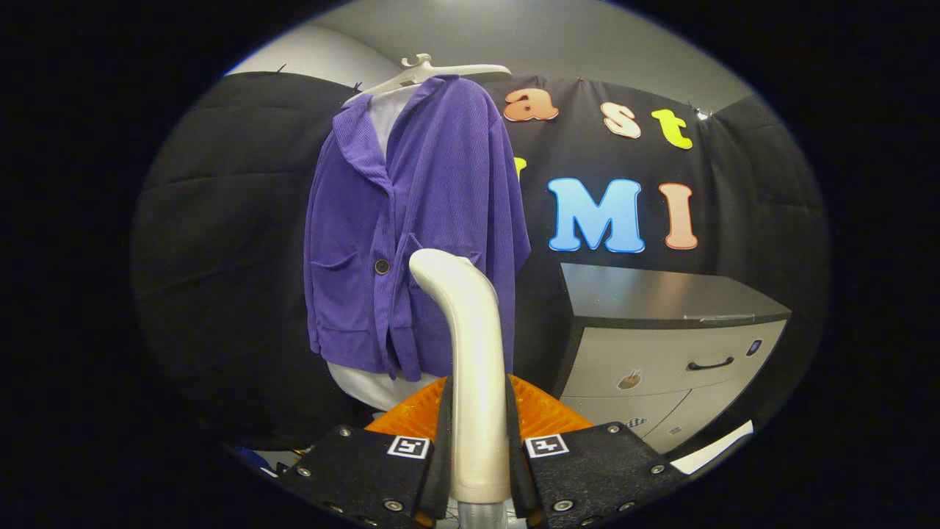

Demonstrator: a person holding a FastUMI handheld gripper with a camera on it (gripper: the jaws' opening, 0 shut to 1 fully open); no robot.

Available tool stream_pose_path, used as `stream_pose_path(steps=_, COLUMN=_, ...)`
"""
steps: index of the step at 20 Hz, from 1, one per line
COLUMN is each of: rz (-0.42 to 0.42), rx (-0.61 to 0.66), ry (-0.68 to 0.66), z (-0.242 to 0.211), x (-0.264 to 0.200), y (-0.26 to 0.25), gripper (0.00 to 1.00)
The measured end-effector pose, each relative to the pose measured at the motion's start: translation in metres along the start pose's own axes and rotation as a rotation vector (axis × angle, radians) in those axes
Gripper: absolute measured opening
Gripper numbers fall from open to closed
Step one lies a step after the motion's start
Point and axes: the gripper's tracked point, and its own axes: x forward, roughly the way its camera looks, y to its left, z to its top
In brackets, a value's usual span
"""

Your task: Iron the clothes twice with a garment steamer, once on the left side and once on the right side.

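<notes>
The gripper [477, 441] holds the garment steamer [470, 353] between its two fingers, and both fingers press on the sides of the handle, so the jaws are closed on it. The steamer stands upright between the fingers and rises beyond them, and its top bends over to the left, toward the clothes. It looks like a smooth, hard plastic body, so I judge it stiff but a little slippery, and probably top-heavy if there is water inside (I cannot see any tank or cord from here). The lower, straight part of the handle, where the fingers are now, seems the right place to take it, because the curved head must stay free. The purple jacket [411, 228] hangs on a pale hanger [433, 73] in front of the black cloth wall, beyond the fingers and a little to the left of them. The steamer's head shows in front of the jacket's lower part, close to the dark button [382, 266], but I cannot tell if it touches the fabric or is apart from it. The jacket is ribbed and soft, with something white under it, so I expect it gives way and swings when it is pushed. A grey cabinet [661, 345] stands to the right, well apart from the jacket.
</notes>
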Motion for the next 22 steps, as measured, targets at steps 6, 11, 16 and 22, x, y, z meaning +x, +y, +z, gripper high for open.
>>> stream_pose_path(steps=6, rz=-0.005, rx=0.009, ry=0.049, z=-0.037, x=-0.012, y=0.0, gripper=0.33)
stream_pose_path(steps=11, rz=-0.003, rx=0.042, ry=-0.043, z=0.001, x=-0.044, y=-0.004, gripper=0.33)
stream_pose_path(steps=16, rz=-0.01, rx=0.054, ry=-0.225, z=0.089, x=-0.073, y=-0.009, gripper=0.33)
stream_pose_path(steps=22, rz=0.044, rx=0.017, ry=-0.404, z=0.187, x=-0.081, y=0.019, gripper=0.33)
